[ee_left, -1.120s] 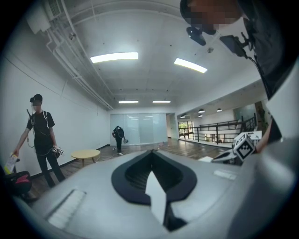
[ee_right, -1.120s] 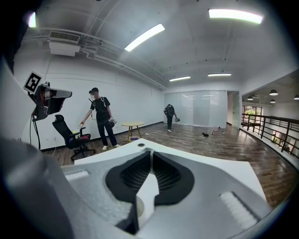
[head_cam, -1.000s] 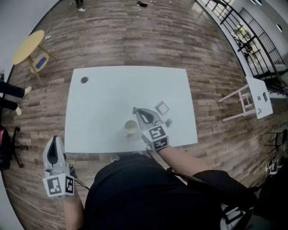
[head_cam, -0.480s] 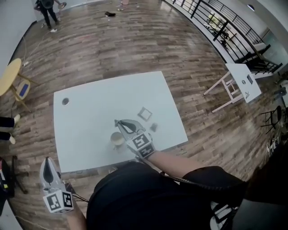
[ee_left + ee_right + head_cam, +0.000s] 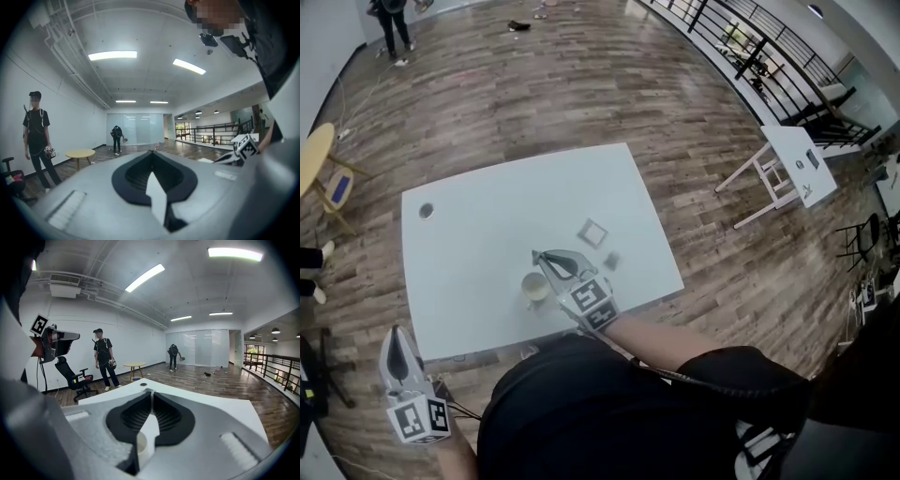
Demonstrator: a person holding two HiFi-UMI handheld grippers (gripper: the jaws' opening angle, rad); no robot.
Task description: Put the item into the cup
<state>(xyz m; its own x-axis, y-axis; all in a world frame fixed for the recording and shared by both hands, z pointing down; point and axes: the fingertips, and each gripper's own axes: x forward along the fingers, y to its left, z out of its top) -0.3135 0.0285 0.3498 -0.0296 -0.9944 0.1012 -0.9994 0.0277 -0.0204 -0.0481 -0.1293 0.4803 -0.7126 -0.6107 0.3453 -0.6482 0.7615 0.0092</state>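
Left gripper (image 5: 392, 334) is hanging pressed shut, off the table (image 5: 487, 225) at lower left. Right gripper (image 5: 541, 256) is hovering at centre, jaws together on nothing, next to the cup (image 5: 534, 288). Small grey item (image 5: 610, 260) is lying just right of them. It's probably light and rigid, so pinching its sides looks safest.

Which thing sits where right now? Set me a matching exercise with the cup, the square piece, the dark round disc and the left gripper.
Things:
1. cup
2. square piece
3. dark round disc
4. left gripper

Places:
A. off the table, by its near left corner
B. on the table, near its far left corner
C. on the table, right by the jaws of the right gripper
D. on the table, beyond the right gripper, toward the right edge

Pairs: 1-C, 2-D, 3-B, 4-A
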